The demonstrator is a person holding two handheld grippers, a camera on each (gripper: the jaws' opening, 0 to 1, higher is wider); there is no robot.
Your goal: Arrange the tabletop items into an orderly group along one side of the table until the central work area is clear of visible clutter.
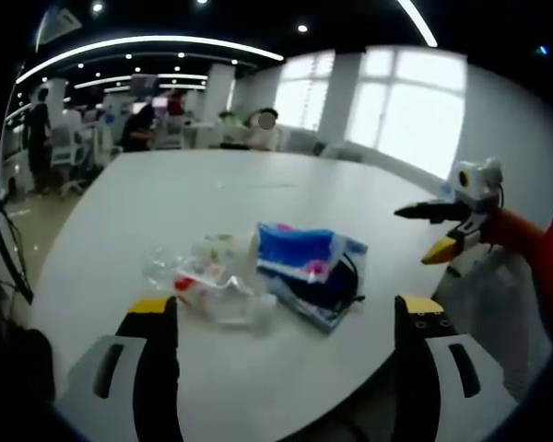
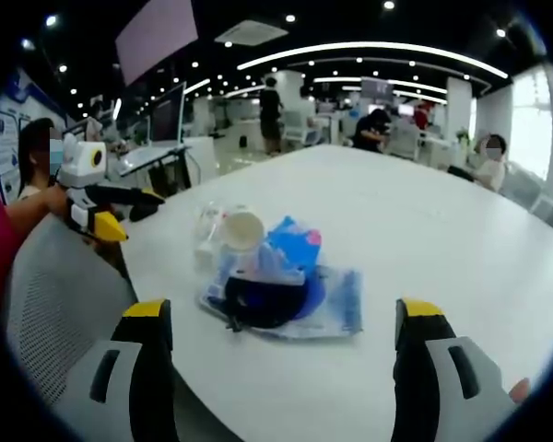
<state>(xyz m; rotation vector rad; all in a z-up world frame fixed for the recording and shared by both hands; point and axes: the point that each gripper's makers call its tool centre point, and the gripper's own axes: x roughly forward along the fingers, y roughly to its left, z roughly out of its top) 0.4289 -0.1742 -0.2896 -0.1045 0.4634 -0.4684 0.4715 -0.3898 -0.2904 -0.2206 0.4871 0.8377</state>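
Holding both tools back from the table (image 1: pixel 286 198), I had my left gripper (image 1: pixel 286 318) and my right gripper (image 2: pixel 283 322) released, jaws spread wide and nothing between them. The clutter sat in one loose heap near the table's edge: a crumpled clear plastic bag (image 1: pixel 203 276) with red and green specks inside, touching a blue printed pouch (image 1: pixel 304 262) that lay over something black. From the right gripper view the same heap showed a clear cup (image 2: pixel 235 230) lying on its side behind the blue pouch (image 2: pixel 290 267), its mouth facing me. Each tool appeared in the other's view, off the table's edge, beak parted. I judged this the approach step, nothing yet gripped. The next move called for bringing one tool down on the pouch or the bag, closing on a fold, and drawing the heap tidily along the near edge. The limp plastic could slip.
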